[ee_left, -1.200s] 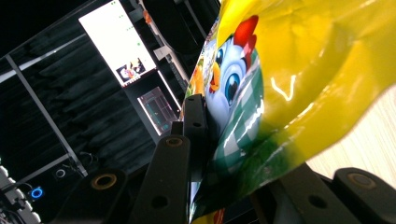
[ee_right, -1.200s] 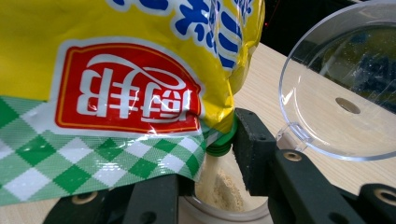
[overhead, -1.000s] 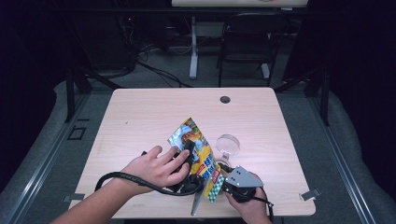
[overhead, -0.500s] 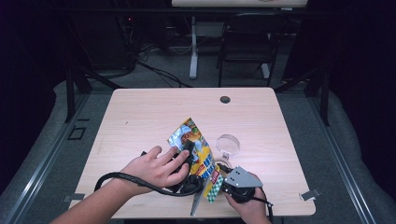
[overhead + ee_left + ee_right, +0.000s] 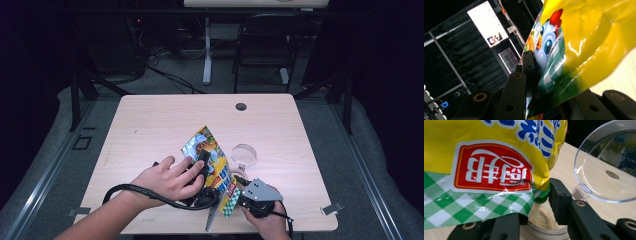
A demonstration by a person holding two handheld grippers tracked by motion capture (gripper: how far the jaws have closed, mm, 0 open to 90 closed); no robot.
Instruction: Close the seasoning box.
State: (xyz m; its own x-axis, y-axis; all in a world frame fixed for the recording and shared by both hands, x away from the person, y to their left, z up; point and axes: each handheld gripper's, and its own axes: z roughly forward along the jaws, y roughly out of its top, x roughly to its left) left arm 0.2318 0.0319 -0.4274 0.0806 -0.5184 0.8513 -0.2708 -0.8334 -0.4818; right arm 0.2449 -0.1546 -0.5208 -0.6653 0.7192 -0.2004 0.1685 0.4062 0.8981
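Observation:
A yellow seasoning bag (image 5: pixel 212 155) with a cartoon chick and a green check band stands tilted near the table's front edge. My left gripper (image 5: pixel 202 165) is shut on the bag (image 5: pixel 579 37), one black jaw on each side. In the right gripper view the bag (image 5: pixel 486 157) points its green spout (image 5: pixel 543 196) down, and beige powder falls into a clear jar (image 5: pixel 541 220). My right gripper (image 5: pixel 536 205) is shut on that jar, with a jaw at each side of it. In the high view my right gripper (image 5: pixel 240 186) sits just right of the bag's lower end.
A clear round lid (image 5: pixel 244 154) lies on the wooden table (image 5: pixel 165 120) just beyond the jar, and is also seen as the lid (image 5: pixel 604 170). A dark grommet (image 5: pixel 241 106) marks the far edge. The left gripper's cable (image 5: pixel 135 190) loops by the front edge.

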